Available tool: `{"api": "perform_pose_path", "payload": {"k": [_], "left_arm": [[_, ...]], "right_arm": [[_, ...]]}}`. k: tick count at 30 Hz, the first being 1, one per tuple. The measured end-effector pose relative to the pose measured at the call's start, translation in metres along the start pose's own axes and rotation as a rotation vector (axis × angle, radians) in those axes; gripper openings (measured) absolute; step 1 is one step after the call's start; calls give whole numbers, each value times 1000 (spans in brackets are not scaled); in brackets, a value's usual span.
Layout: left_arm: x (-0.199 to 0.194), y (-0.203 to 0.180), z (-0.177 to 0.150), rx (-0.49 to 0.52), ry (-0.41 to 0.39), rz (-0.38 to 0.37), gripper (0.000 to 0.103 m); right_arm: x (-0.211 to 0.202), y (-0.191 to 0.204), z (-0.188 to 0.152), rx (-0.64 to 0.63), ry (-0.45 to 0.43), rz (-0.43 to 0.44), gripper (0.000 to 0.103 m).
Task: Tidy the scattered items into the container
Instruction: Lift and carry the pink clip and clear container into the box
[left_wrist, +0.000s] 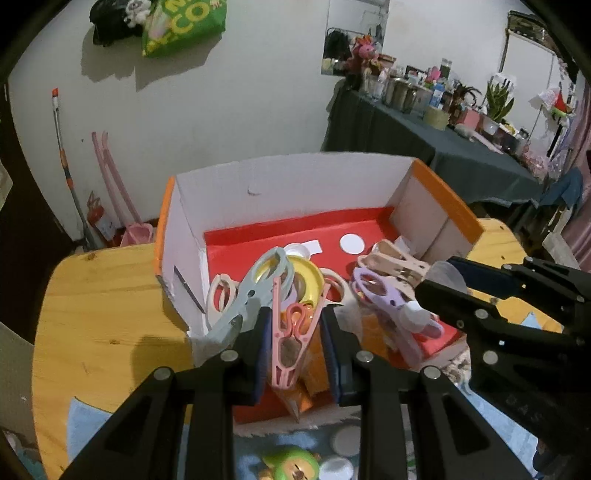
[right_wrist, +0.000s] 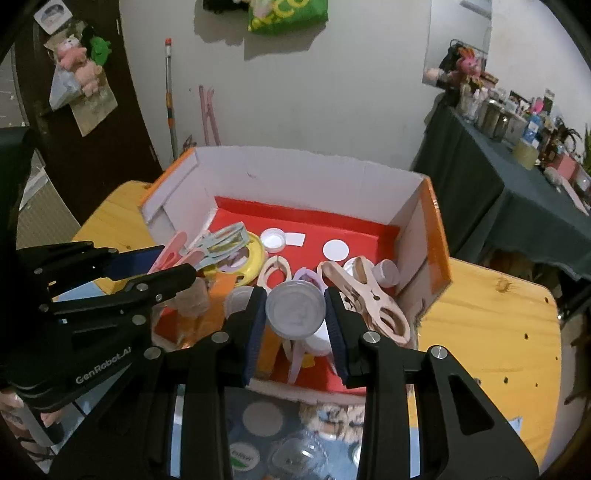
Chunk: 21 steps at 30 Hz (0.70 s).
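An open cardboard box (left_wrist: 295, 177) with a red floor and orange outer sides stands on the wooden table; the same box (right_wrist: 314, 173) fills the right wrist view. My left gripper (left_wrist: 295, 325) is shut on a pink clothes peg (left_wrist: 291, 343), held over the box's near edge. My right gripper (right_wrist: 295, 314) is shut on a small clear round lidded jar (right_wrist: 295, 308), also above the near part of the box. Inside lie several pegs: grey-blue (left_wrist: 255, 291), purple (left_wrist: 388, 306), beige (right_wrist: 369, 295), plus a yellow ring (right_wrist: 255, 262) and white caps.
The wooden table (left_wrist: 103, 295) carries the box; a printed mat with a green toy (left_wrist: 291, 467) and round lids (right_wrist: 264, 419) lies at the near edge. A dark-clothed side table (left_wrist: 424, 136) crowded with bottles stands back right. A broom (left_wrist: 66, 170) leans on the wall.
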<state>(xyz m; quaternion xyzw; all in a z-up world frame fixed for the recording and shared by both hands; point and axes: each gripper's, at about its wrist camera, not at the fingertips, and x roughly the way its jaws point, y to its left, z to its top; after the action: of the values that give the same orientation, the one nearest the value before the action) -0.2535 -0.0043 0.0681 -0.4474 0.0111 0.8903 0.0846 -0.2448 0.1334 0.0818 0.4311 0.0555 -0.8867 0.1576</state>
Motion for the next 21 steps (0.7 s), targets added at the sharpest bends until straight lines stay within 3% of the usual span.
{"api": "perform_pose_path", "payload": {"k": [8,21], "left_arm": [[21,-1,2,4,41,8,28],[36,1,0,1,76,13,28]], "right_arm": [[35,-8,2,14,74,14,30],[50,-14,0,18,114,23,30]]}}
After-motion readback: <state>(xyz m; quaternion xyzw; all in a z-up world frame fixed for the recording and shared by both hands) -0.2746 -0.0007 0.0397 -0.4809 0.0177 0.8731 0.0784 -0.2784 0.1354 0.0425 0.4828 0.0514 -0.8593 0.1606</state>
